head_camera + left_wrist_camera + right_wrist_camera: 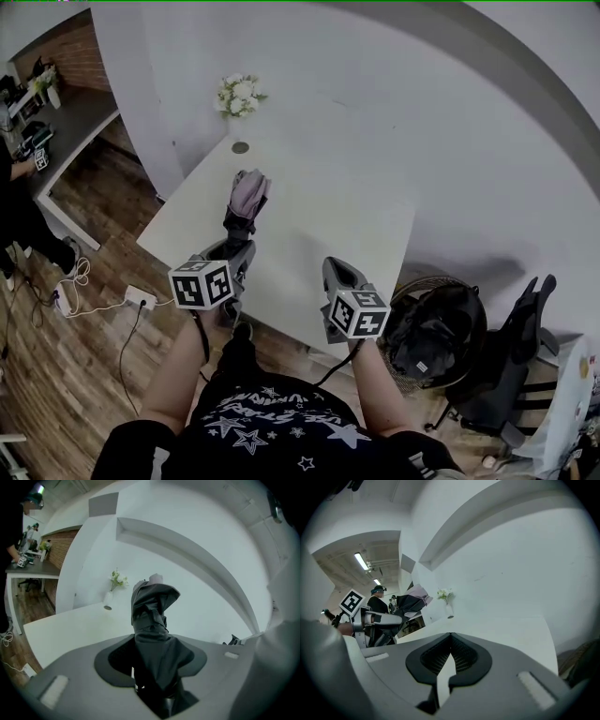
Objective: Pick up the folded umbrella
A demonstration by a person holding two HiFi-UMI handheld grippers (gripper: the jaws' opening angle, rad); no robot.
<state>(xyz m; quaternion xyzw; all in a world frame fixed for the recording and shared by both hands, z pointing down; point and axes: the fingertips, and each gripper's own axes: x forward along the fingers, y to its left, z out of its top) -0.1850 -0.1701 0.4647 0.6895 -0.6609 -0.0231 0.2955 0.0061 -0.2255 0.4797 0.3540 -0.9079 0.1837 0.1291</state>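
Note:
The folded umbrella [248, 197] is dark grey with a pinkish tip. It sticks forward out of my left gripper [236, 251], held up over the near left part of the white table [328, 216]. In the left gripper view the umbrella [152, 606] rises straight out from between the jaws of the left gripper [153, 667], which is shut on its lower end. My right gripper [334, 272] hangs beside it above the table's near edge. In the right gripper view the right gripper [451, 641] has its pads touching at the tips with nothing between them, and the umbrella [412, 601] shows at the left.
A vase of white flowers [240, 96] stands at the table's far corner by the wall, with a small round disc [241, 147] near it. A black fan [436, 333] and a dark chair [511, 375] stand to the right. A power strip [141, 298] lies on the wooden floor at left.

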